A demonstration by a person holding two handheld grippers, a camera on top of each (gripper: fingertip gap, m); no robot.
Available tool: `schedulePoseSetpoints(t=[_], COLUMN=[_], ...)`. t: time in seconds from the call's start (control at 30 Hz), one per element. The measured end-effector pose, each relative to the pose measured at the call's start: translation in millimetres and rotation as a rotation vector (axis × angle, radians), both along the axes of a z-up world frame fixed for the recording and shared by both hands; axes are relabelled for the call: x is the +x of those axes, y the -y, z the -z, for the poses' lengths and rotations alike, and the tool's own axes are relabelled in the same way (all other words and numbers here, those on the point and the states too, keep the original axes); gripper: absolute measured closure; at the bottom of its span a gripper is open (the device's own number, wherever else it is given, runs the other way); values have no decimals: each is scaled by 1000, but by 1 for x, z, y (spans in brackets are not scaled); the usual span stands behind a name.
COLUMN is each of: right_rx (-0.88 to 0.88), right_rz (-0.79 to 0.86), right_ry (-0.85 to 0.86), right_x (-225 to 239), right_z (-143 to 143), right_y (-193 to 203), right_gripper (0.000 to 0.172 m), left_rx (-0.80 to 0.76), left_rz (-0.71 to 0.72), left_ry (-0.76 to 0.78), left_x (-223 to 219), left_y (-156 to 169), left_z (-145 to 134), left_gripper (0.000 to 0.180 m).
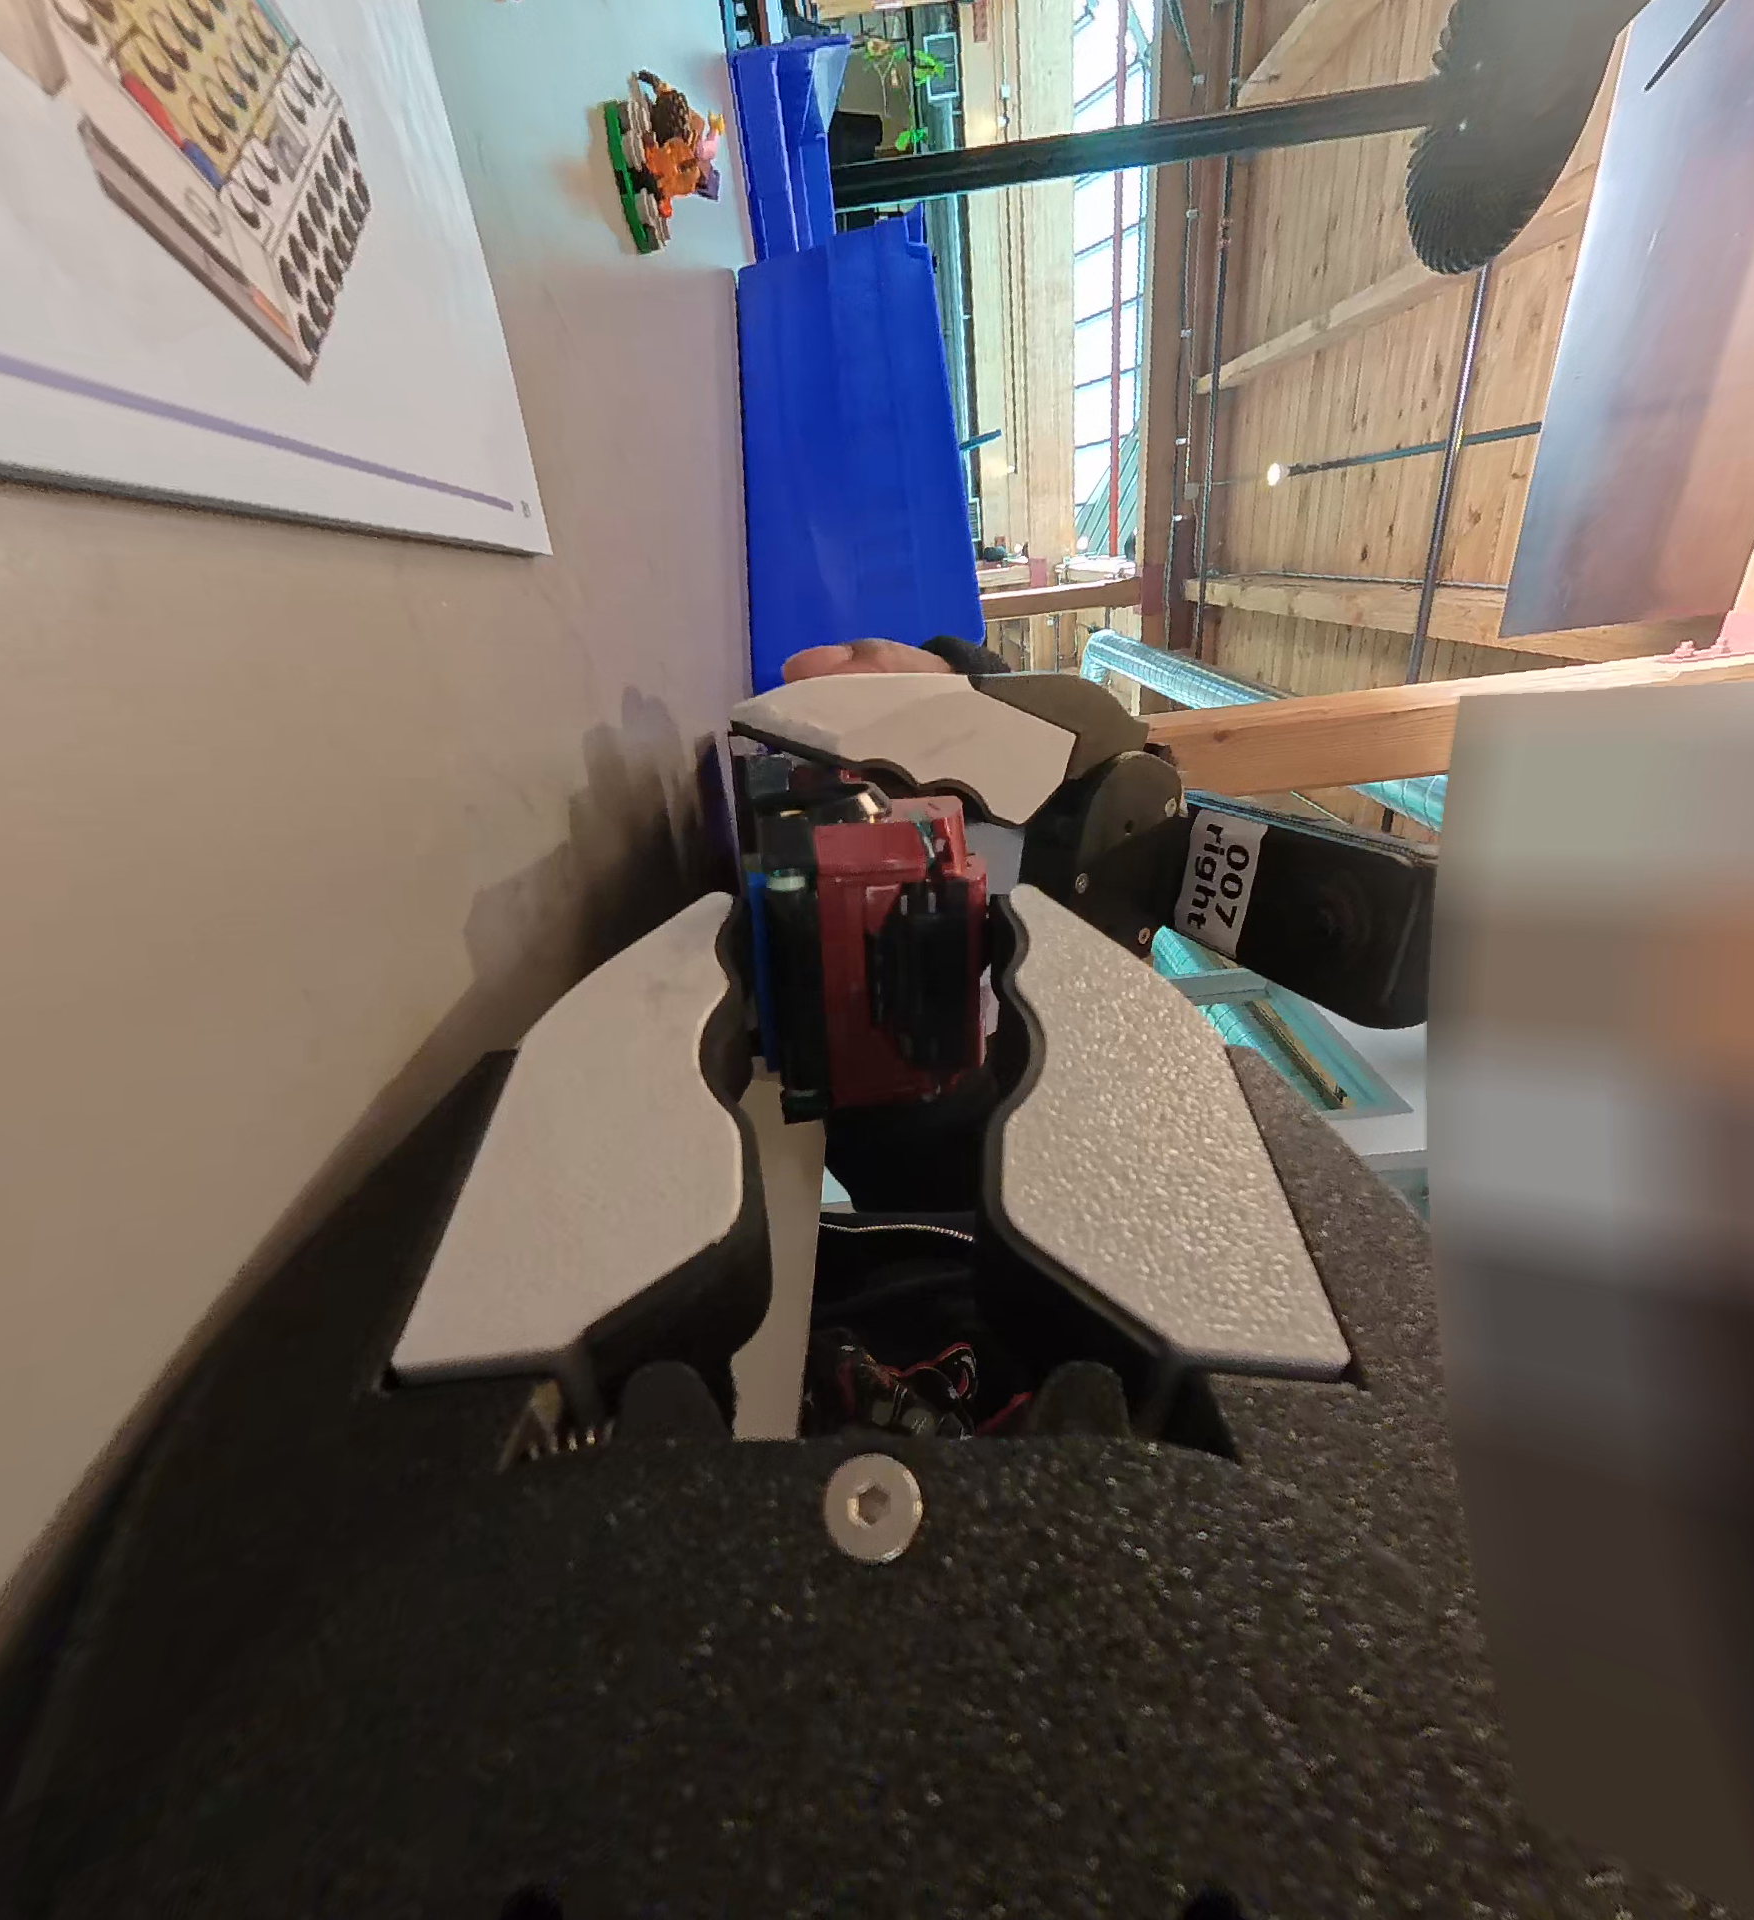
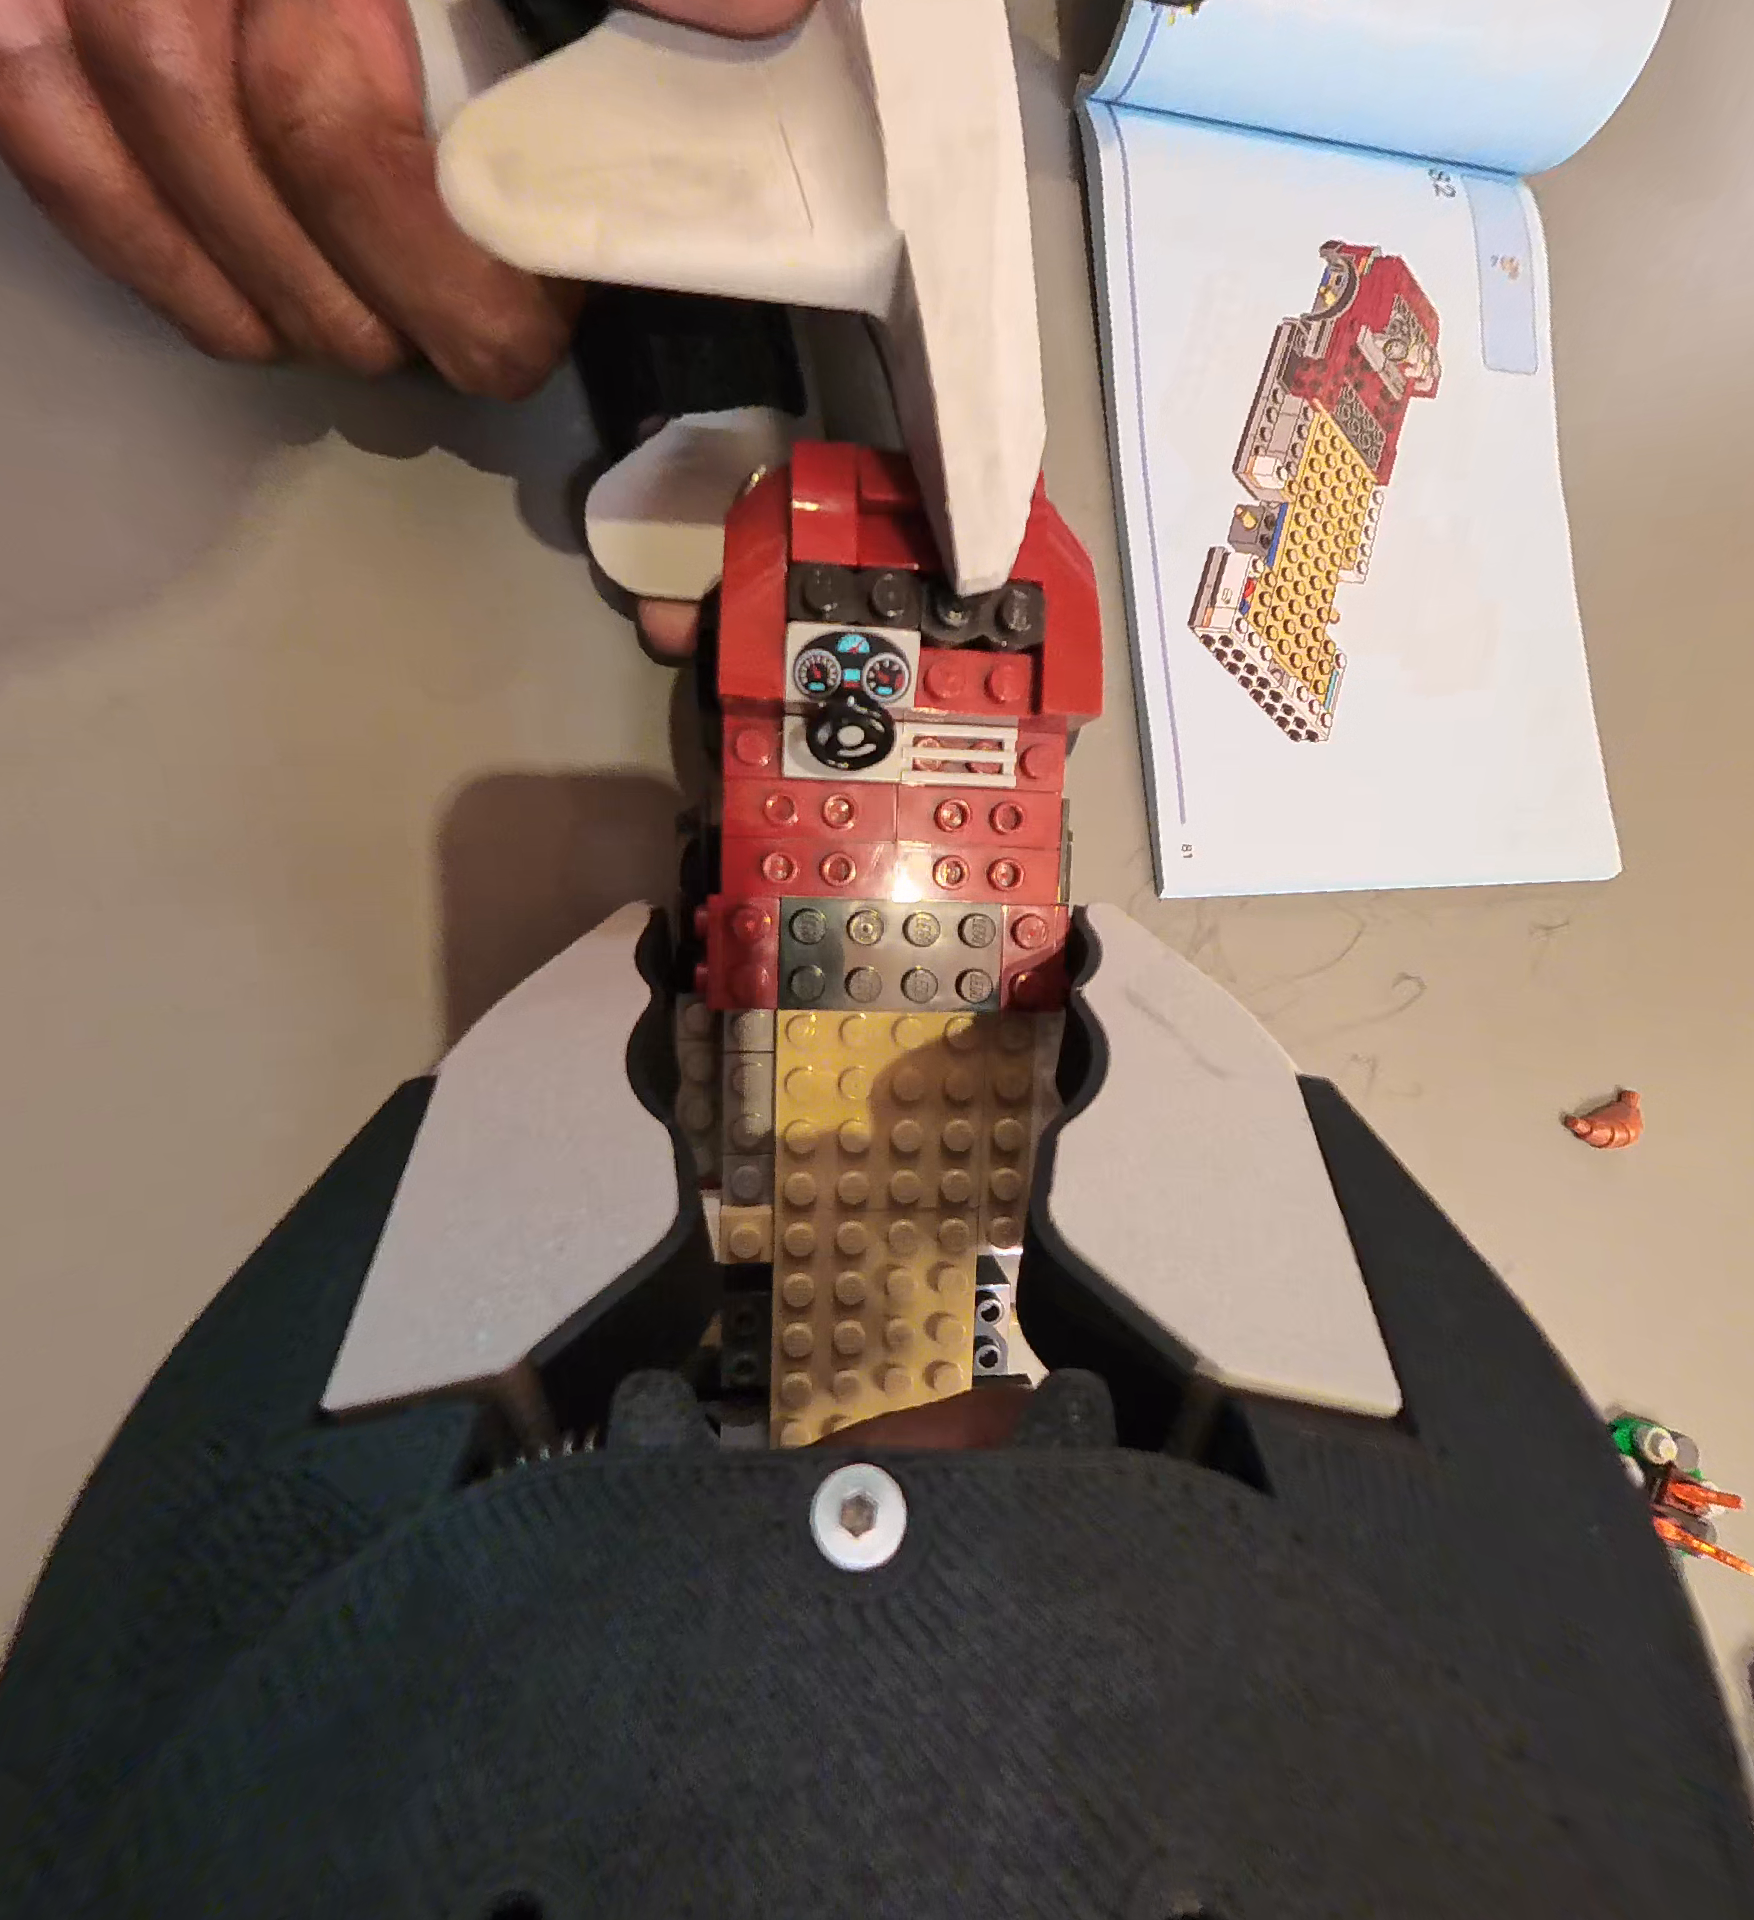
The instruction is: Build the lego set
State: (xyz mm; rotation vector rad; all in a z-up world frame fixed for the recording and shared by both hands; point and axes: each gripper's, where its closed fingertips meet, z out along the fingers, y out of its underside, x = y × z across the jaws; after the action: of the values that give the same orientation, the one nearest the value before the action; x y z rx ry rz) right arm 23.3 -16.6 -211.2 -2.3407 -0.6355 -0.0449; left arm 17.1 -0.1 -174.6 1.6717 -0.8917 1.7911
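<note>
1. At the far left of the right wrist view, a person's hand [image 2: 229,187] grips the body of the left gripper [image 1: 868,987] above the plain grey desk [image 2: 229,831].
2. Just to the right, the left gripper's white fingers [image 2: 966,416] reach down onto the nose of a long toy vehicle built of dark red, black and tan plastic bricks [image 2: 894,831]. In its own view the jaws are clamped on the vehicle's red front end, one pad on each side.
3. The brick vehicle lies in the middle of the right wrist view, lengthwise between both grippers. Its red cab points away from the camera and its tan studded deck runs back towards it.
4. The right gripper [image 2: 868,966] straddles the vehicle where a black plate meets the red edges. Its right-hand pad sits against the red edge. The left-hand side is in shadow, so I cannot tell whether these jaws are pressing or merely flanking.
5. As a judgement, a steady hold here needs both grippers kept in line along the vehicle, since twisting could pull the brick joints apart.
6. Further right, an open, pale blue instruction booklet [image 2: 1372,520] lies flat on the desk, clear of the vehicle.
7. Near the right edge rests a small brown croissant-shaped piece [image 2: 1605,1130], well apart from both grippers.
</note>
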Motion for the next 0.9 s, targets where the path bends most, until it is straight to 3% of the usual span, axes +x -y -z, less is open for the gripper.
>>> schedulePoseSetpoints(t=[0.9], right_rx=[29], right_rz=[-30], right_ry=[83], right_x=[-5], right_z=[-3], right_y=[-6], right_gripper=[100], left_rx=[-31], left_rz=[-40], left_ry=[-9], left_x=[5], left_y=[1], left_z=[-3], left_gripper=[133])
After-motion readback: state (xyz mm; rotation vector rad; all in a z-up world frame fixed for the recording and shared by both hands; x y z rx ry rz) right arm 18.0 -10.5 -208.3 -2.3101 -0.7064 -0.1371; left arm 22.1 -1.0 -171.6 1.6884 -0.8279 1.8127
